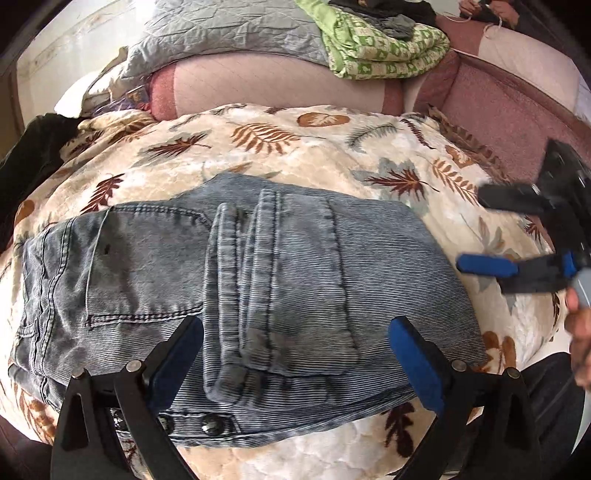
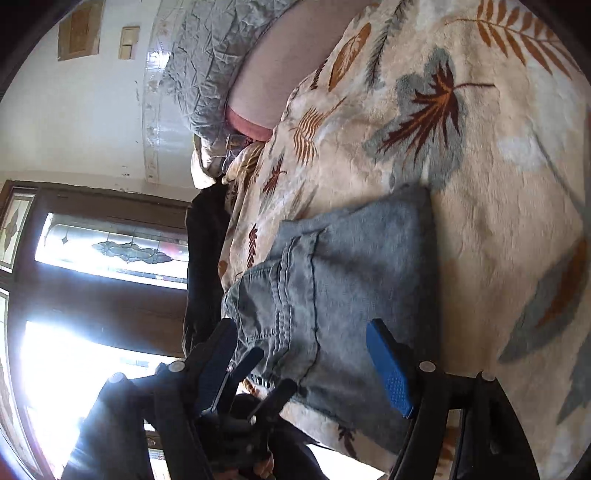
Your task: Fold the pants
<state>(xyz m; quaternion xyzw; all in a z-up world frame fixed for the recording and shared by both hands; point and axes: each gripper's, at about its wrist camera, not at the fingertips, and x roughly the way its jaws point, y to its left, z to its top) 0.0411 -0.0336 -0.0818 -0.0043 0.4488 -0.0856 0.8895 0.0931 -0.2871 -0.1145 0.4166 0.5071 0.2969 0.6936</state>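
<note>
Closest in the left wrist view is the left gripper [image 1: 295, 365]. Its jaws are wide open, with blue pads on both sides. They hold nothing. The jeans lie under the gap between them, but the pads do not press on the cloth.

The pants [image 1: 236, 295] are gray-blue jeans. They are folded into a flat bundle on the blanket [image 1: 314, 155], in the middle of the view. The waist button sits at the 6 o'clock edge. The leg cuffs lie folded over the top, in the middle of the bundle. A back pocket shows toward 9 o'clock.

At 3 o'clock in that view is the right gripper [image 1: 484, 230]. It hangs just past the right edge of the jeans, over the blanket. Its jaws are open too and have hold of nothing. A hand [image 1: 580, 332] shows below it, at the edge.

In the right wrist view the whole scene is tipped sideways. The right gripper [image 2: 306, 365] is open over the jeans [image 2: 351, 266], and the left gripper's black arms show at 7 o'clock.

The blanket is cream with brown and gray leaves. Farther off, at 12 o'clock, are a pink cushion [image 1: 266, 88], a gray quilt [image 1: 229, 33] and a green patterned cloth [image 1: 380, 51]. A dark cloth [image 1: 33, 162] lies at 9 o'clock.
</note>
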